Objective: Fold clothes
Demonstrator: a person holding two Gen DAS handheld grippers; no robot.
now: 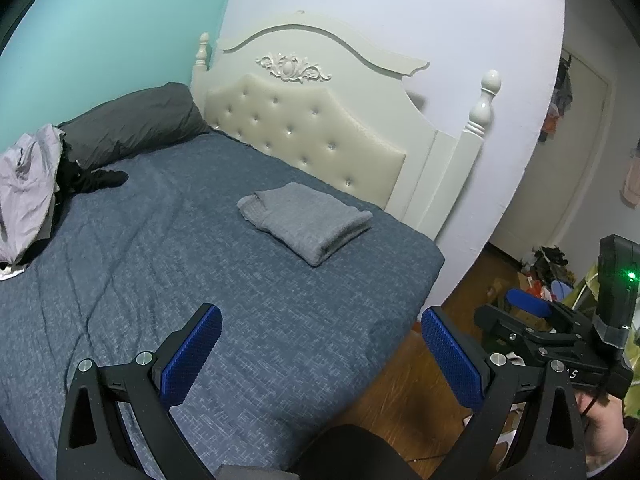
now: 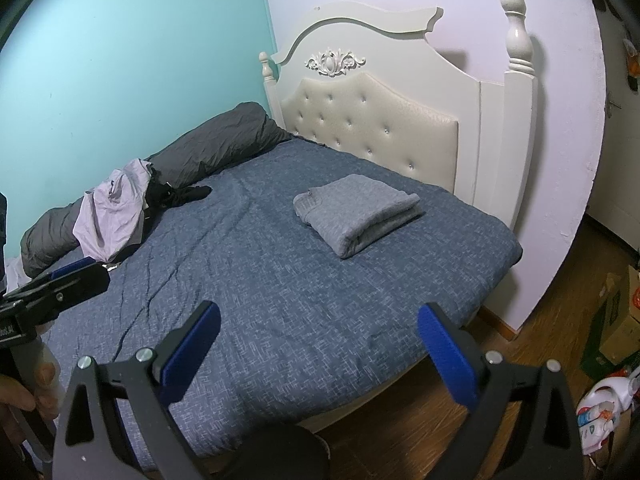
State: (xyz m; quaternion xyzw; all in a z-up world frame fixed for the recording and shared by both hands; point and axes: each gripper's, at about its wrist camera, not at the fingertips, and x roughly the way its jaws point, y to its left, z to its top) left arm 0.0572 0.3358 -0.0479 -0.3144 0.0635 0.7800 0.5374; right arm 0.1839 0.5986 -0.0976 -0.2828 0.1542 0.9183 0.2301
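- Left wrist view: our left gripper hangs above the near edge of the bed, its blue ribbed fingers spread wide with nothing between them.
- Our right gripper is likewise wide open and empty, over the same near edge.
- One grey sweater already lies folded into a thick, soft, knitted rectangle, far right on the bed near the headboard.
- Clothes left to fold sit far left: a crumpled pale lilac garment, thin and smooth, heaped on a dark one beside a grey padded bolster.
- Risk, as we judge it: reaching into that heap could snag both garments at once, or pinch the wrinkled blue bedcover, since thin cloth bunches easily.
- Dragging clothes across the bed might also knock the folded sweater open.
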